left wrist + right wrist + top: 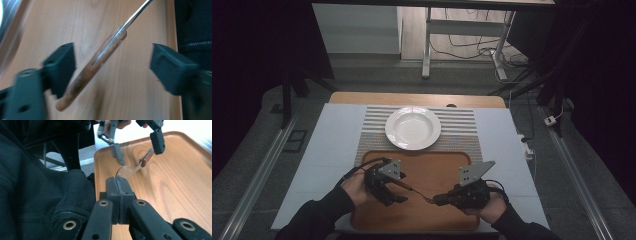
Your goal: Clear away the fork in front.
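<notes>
A utensil with a wooden handle and a thin metal neck hangs just above the wooden tray. My right gripper is shut on the utensil's metal end, and in the high view it sits at the tray's front right. My left gripper is open and straddles the wooden handle. One jaw is close beside the handle and the other stands well away. In the high view the left gripper is at the tray's front left, with the utensil bridging the two grippers.
A white deep plate rests on a striped placemat behind the tray. The tray's raised rim is near the person's dark sleeve. A light mat covers the table on both sides.
</notes>
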A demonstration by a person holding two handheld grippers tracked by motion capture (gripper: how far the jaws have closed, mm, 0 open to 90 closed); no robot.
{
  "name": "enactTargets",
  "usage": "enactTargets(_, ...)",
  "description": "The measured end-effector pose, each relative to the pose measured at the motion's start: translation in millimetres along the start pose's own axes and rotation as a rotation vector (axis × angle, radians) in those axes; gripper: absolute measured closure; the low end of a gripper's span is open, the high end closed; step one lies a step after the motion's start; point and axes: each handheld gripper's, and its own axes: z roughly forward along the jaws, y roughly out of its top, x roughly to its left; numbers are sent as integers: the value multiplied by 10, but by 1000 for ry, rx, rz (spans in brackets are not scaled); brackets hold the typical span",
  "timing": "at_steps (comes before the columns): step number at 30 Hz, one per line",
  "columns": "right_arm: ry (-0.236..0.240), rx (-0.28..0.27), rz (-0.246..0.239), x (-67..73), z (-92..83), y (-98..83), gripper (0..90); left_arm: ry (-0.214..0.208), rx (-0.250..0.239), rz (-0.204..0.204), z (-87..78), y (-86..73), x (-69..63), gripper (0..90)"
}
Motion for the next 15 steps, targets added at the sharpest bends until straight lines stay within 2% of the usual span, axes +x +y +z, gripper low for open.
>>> enactTargets(1, 6, 4, -2, 0, 0, -2, 896, -7, 9, 12, 3, 9, -2, 345)
enactTargets(3, 22, 14, -13, 4, 4, -5, 896, -34, 17, 30, 3, 21, 1, 399)
enactTargets(4, 22, 14, -13, 4, 4, -5, 896, -34, 17, 30, 3, 21, 1, 446)
enactTargets(6, 54, 25, -32, 20, 22, -2, 896, -66, 40, 64, 18, 39, -5, 487)
enactTargets(10, 90, 33, -63, 40, 38, 5, 896, -125, 75, 117, 53, 64, -17, 649)
enactTargets(12, 97, 40, -72, 36, 39, 1, 896, -135, 82, 128, 62, 69, -25, 689)
enactTargets(15, 122, 48, -88, 35, 39, -12, 893, -174, 95, 150, 75, 72, -50, 721)
